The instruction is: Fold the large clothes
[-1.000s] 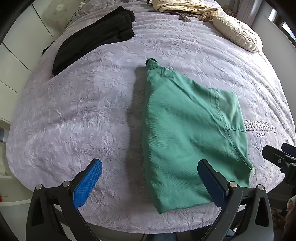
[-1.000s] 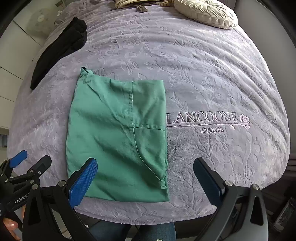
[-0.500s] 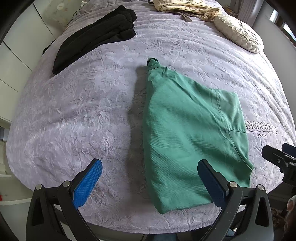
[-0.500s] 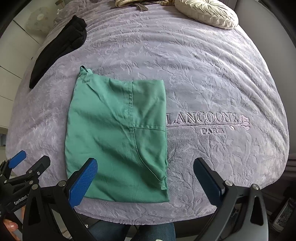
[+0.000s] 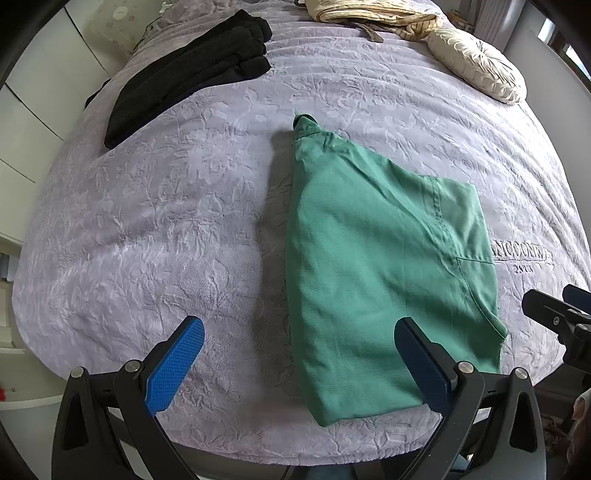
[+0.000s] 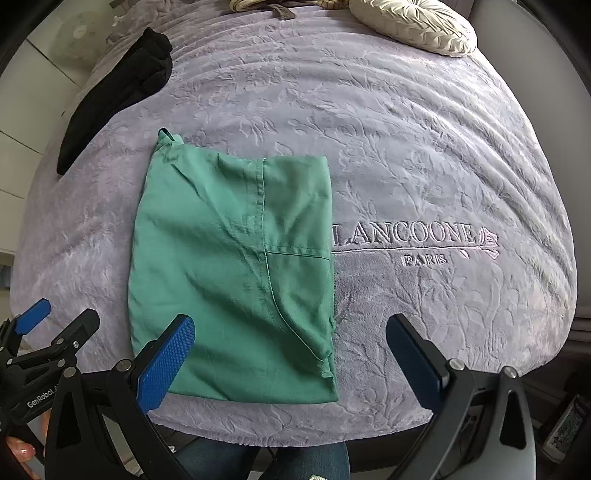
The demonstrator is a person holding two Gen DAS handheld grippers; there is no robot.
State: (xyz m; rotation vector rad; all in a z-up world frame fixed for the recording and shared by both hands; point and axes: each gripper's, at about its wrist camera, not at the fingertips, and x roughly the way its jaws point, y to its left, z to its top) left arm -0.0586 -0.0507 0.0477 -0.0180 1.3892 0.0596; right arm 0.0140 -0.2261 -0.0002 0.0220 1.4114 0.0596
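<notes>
A green garment [image 5: 373, 266], folded into a long flat panel, lies on the lilac bedspread [image 5: 155, 229] near the bed's front edge. It also shows in the right wrist view [image 6: 229, 273], with a pocket seam facing up. My left gripper [image 5: 299, 354] is open and empty, hovering above the garment's near left edge. My right gripper [image 6: 290, 354] is open and empty, hovering above the garment's near right corner. Neither touches the cloth.
A folded black garment [image 5: 188, 70] lies at the far left of the bed. A cream round cushion [image 5: 476, 66] and a beige bundle of cloth [image 5: 369, 14] sit at the far end. Embroidered lettering [image 6: 410, 240] marks the bedspread right of the green garment. White cabinets stand left.
Both grippers have stayed open and nearly still. The view has crept slightly; the green garment has not moved.
</notes>
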